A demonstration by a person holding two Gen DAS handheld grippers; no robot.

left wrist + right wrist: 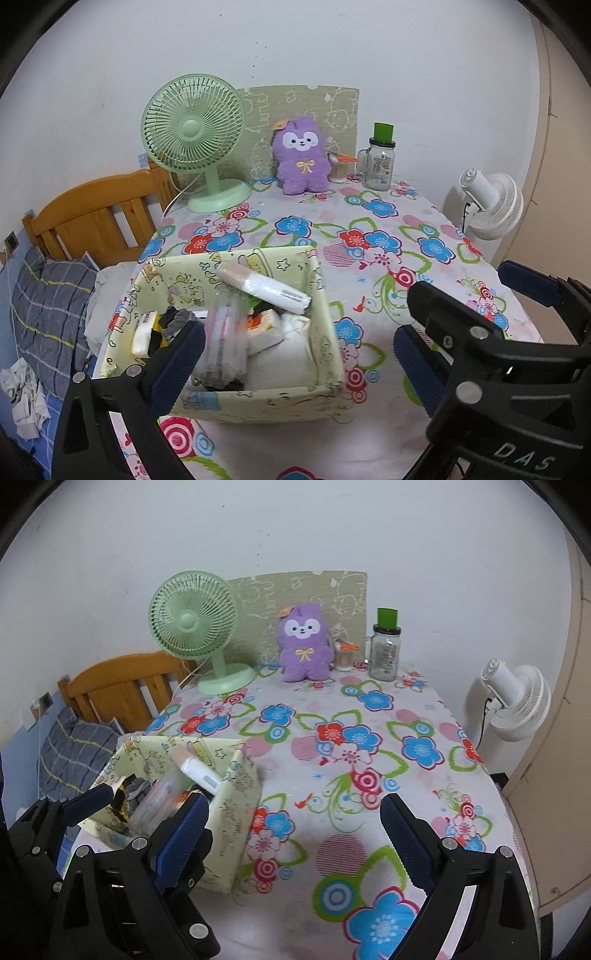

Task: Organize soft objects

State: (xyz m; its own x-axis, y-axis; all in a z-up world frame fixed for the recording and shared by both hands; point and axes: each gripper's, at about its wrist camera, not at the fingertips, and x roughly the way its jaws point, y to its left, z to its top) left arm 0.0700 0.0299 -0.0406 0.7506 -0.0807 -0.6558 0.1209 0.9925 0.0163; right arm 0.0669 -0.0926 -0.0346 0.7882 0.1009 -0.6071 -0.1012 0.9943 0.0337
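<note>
A pale yellow cartoon-print fabric box (pixel 258 402) stands at the near left of the flowered table. It holds a rolled white and pink cloth (pixel 266 290), a clear-wrapped bundle (pixel 225 343), white fabric (pixel 284 354) and grey socks (pixel 179 319). My left gripper (pixel 299 336) is open just above the box's near side, its left pad in front of the contents, and grips nothing. My right gripper (pixel 295 805) is open over bare tablecloth to the right of the box (pixel 236 812), with nothing between its pads. A purple plush toy (pixel 303 642) sits upright at the table's back.
A green desk fan (pixel 194 624), a glass jar with a green lid (pixel 384 653) and a small swab holder (pixel 343 657) line the back by the wall. A white fan (pixel 517 701) stands off the right edge. On the left are a wooden headboard (pixel 92 218) and a plaid pillow (pixel 48 306).
</note>
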